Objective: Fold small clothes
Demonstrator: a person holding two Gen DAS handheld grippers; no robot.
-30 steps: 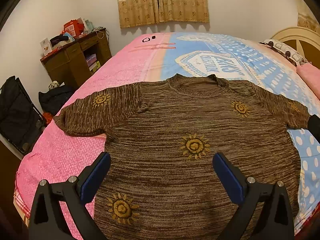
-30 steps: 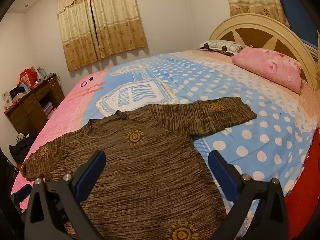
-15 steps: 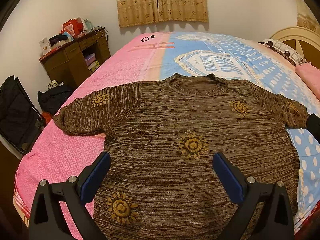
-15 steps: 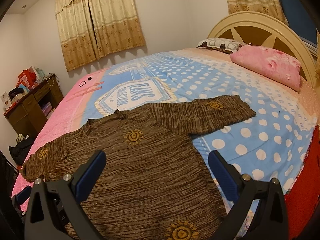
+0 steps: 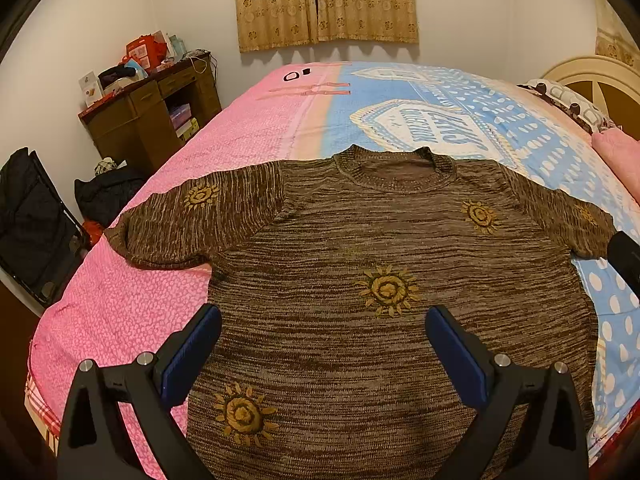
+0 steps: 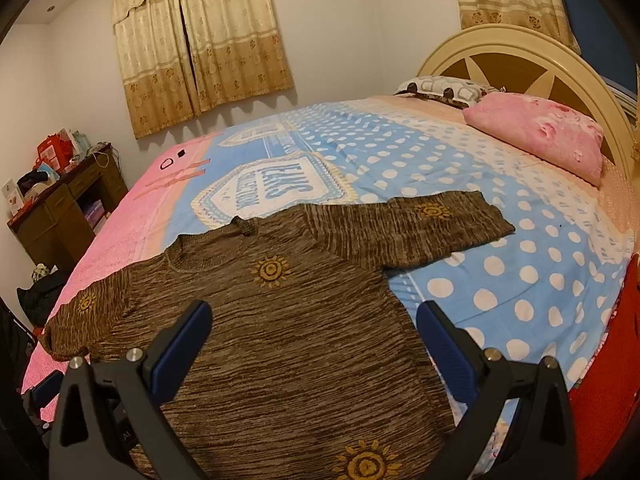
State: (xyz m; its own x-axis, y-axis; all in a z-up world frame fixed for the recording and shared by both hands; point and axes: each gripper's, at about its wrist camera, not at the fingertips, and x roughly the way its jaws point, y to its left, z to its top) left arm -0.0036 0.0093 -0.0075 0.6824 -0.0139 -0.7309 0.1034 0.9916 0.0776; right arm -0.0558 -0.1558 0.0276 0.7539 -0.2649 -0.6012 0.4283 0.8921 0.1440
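Clearly, the sweater is soft, limp knit; with both jaws released, pinch a sleeve cuff.

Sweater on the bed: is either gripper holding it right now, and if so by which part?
Nothing is held. The left gripper and right gripper are both open above the brown sweater, which lies spread flat on the bed.

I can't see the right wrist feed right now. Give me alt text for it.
A brown knit sweater with yellow sun motifs lies flat and unfolded, sleeves spread, on a bed covered in pink and blue polka-dot fabric. The right gripper hangs open above the sweater's lower half, holding nothing. A pink pillow rests by the headboard; curtains hang behind.
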